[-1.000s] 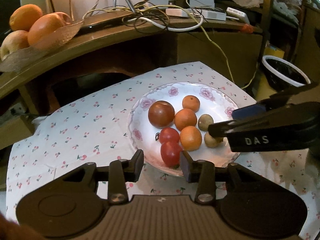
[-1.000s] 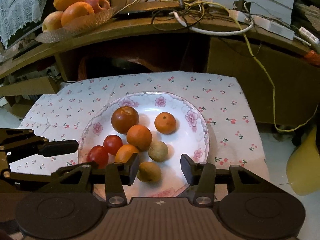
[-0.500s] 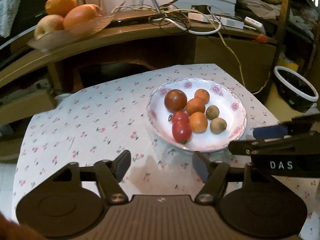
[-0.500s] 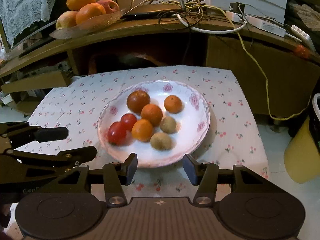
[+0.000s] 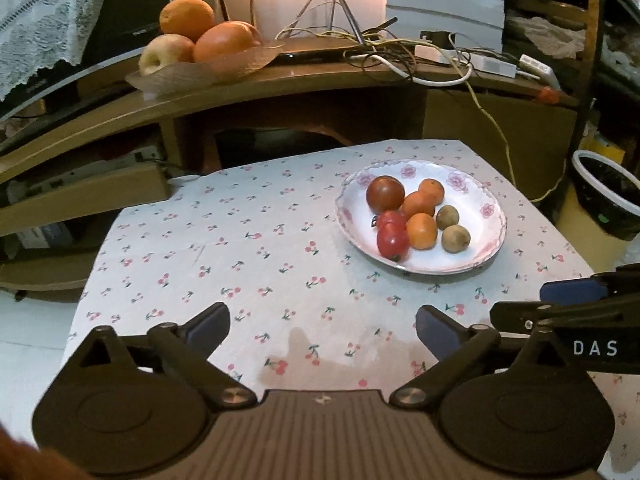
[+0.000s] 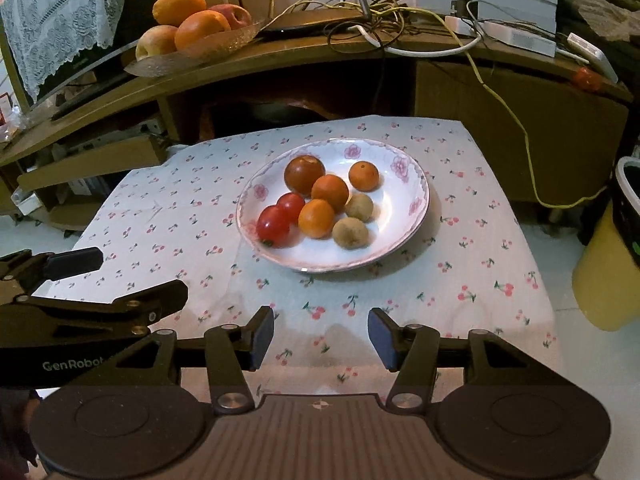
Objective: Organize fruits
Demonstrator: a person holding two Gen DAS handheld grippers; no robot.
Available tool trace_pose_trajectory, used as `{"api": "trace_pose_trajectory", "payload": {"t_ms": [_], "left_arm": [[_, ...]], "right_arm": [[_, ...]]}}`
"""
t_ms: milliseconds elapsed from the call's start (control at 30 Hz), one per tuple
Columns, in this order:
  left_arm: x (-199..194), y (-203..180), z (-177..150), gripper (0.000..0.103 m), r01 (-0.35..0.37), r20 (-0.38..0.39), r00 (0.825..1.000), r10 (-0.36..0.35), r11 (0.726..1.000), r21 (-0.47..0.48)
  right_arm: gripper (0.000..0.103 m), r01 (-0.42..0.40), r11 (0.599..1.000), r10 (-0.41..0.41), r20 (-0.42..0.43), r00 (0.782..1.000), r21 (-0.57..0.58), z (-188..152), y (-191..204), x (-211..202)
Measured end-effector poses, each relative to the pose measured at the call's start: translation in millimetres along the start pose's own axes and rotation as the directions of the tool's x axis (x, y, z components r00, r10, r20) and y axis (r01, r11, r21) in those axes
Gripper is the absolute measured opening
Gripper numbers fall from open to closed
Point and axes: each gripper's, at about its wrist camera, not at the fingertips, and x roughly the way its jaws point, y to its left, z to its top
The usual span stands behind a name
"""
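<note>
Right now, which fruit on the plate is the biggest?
The dark reddish-brown tomato at the back of the plate; it is bigger and darker than both bright red tomatoes.

Glossy ceramic-looking plate [image 6: 416, 216] on matt cloth tablecloth [image 6: 460, 240] w/ wet patch.

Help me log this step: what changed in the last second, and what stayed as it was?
Both grippers drew back from the white flowered plate. The left gripper, earlier closed around the nearest red tomato, let it go and its jaws are opening wide over the cherry-print tablecloth. The right gripper, opening slightly, holds nothing. The fruits lie as before; the tomato remains on the plate.
</note>
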Motion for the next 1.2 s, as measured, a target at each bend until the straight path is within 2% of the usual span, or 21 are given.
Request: {"api": "trace_pose_trajectory", "payload": {"t_ms": [167,467,1200], "left_arm": [[-11.1,-3.9,-4.0,0.103,-0.03,0.013,0.999,0.03,1.0,-0.005],[-25.9,-4.3,-15.6,0.103,-0.008,0.021,1.0,0.009,0.999,-0.043],[-43.7,-8.6,-38.6,0.103,-0.04,-0.01,0.999,0.04,0.998,-0.049]], "right_arm": [[0.055,0.002,1.0,-0.002,0.001,1.0,0.025,-7.5,1.5,-7.7],[0.055,0.014,0.998,-0.014,0.003,1.0,0.056,-19.5,3.9,-21.4],[0.056,0.058,0.996,-0.057,-0.017,0.998,0.064,-48.0,14.7,-38.7]]}}
